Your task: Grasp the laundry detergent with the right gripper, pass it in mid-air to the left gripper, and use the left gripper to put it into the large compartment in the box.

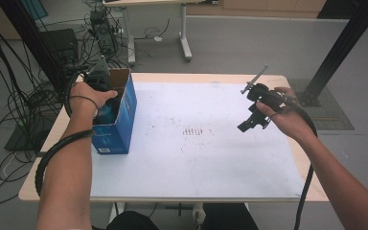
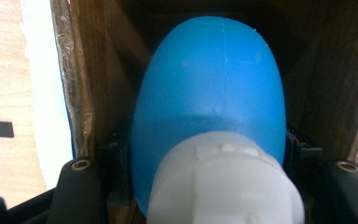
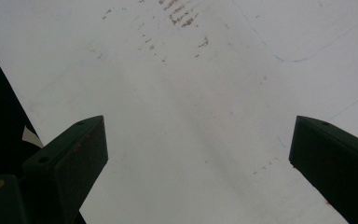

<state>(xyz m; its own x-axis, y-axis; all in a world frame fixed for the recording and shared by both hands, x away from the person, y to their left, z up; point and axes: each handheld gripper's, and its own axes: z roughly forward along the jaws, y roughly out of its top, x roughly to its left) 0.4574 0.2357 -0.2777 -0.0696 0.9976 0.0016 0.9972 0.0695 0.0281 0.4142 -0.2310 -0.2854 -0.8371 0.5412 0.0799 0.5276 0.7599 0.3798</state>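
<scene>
White cap (image 2: 223, 182) nearest | blue bottle (image 2: 209, 84) base-first into box (image 1: 124, 112) | left tool (image 1: 106, 106) clamped on bottle | right tool (image 1: 253, 123) apart

A lab or workshop room set up for recording

A plain wooden table (image 1: 297, 158) with a white sheet (image 1: 196, 153) on it stands on a bare grey floor (image 1: 249, 48). Loose black cables (image 1: 9, 96) tangle at nine to eleven o'clock, beside a computer tower (image 1: 62, 45) and electronic gear (image 1: 103, 36). A black metal frame post (image 1: 340, 48) rises at two o'clock, and another bench's white legs (image 1: 186, 38) show at twelve o'clock.
</scene>
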